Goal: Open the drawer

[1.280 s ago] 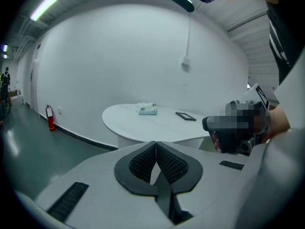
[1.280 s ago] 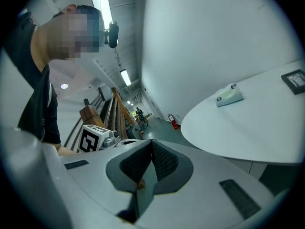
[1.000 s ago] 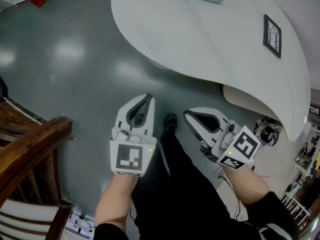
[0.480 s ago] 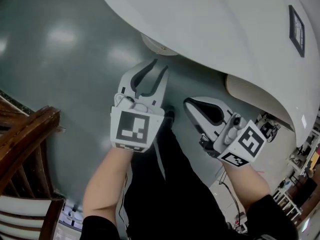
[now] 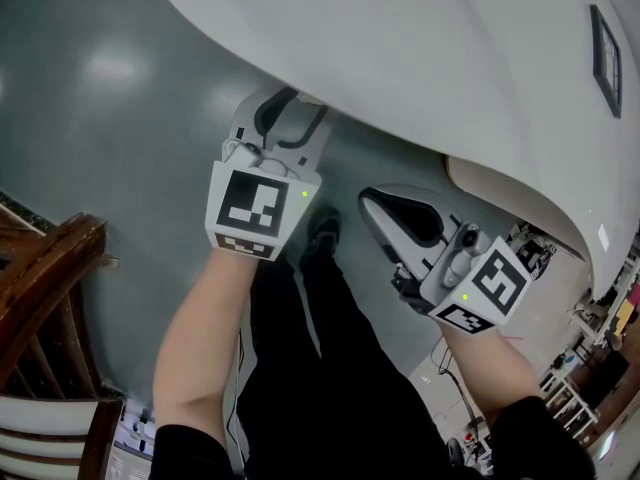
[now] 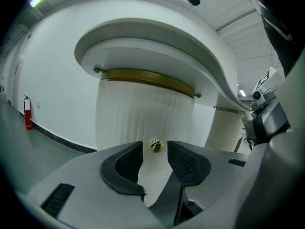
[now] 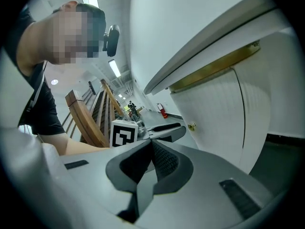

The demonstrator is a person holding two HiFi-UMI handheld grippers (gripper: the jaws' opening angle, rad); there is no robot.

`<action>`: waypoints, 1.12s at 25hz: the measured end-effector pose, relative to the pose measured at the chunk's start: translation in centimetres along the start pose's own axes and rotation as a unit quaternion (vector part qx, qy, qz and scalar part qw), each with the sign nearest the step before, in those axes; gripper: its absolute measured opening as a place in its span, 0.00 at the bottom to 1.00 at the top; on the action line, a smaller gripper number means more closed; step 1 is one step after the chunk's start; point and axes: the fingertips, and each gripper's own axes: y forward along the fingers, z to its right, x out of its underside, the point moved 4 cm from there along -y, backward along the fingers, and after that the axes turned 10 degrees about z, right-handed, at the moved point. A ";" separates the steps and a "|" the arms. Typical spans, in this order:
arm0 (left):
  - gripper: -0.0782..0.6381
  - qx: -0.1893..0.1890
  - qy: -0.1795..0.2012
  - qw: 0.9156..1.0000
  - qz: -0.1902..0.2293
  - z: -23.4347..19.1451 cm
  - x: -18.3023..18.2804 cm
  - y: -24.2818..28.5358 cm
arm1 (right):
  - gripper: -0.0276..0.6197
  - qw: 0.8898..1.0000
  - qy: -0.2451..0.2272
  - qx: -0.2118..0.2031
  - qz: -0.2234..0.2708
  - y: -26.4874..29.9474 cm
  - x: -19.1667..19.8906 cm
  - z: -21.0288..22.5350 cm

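Two left gripper [image 5: 296,118] jaws newly apart, empty

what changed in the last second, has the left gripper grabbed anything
The left gripper has moved forward, under the white table's edge, toward the ribbed white front. Its jaws, shut a second ago, have just been opening; the brass knob now shows in the gap between them, not gripped. The right gripper stayed shut and empty, about where it was.
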 end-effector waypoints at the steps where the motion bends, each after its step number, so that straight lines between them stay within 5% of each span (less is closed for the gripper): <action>1: 0.33 0.001 0.001 1.000 0.001 -0.1 0.1 0.4 | 0.06 1.000 0.003 0.000 0.000 0.0 0.1 0.0; 28: 0.25 0.002 0.004 1.000 0.004 0.6 1.0 2.5 | 0.06 0.999 0.027 -0.010 -0.016 -0.2 1.0 0.5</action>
